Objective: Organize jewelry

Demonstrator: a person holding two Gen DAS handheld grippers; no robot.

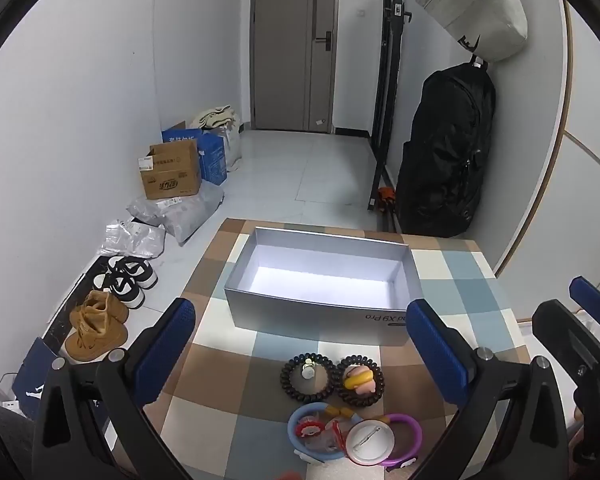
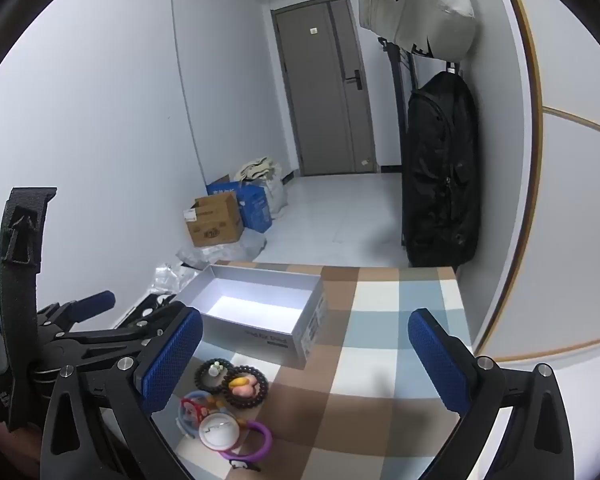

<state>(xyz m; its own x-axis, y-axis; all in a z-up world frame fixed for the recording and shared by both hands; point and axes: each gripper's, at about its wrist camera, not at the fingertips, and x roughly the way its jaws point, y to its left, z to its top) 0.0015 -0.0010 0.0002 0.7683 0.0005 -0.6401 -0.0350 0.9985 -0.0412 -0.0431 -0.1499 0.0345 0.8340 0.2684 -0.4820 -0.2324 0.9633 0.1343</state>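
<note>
An open silver-grey box [image 1: 312, 314] stands empty on the checked tablecloth [image 1: 460, 276]. Just in front of it lie two dark bead bracelets [image 1: 287, 378] [image 1: 359, 400], each with small charms inside. Nearer still are a blue ring [image 1: 294, 426], a white round badge [image 1: 366, 442] and a purple ring [image 1: 414, 434]. My left gripper [image 1: 300, 350] hovers open above this pile, nothing between its blue pads. The right wrist view shows the box [image 2: 256, 340], the bracelets [image 2: 199, 378] and the badge [image 2: 218, 432] at lower left. My right gripper [image 2: 304, 360] is open and empty, right of the pile.
The table's far edge drops to a tiled floor. Shoes [image 1: 100, 320], cardboard boxes [image 1: 172, 172] and plastic bags line the left wall. A black backpack [image 1: 444, 152] and a pale bag [image 1: 476, 8] hang at the right. The right gripper's body [image 1: 580, 332] sits beside the left one.
</note>
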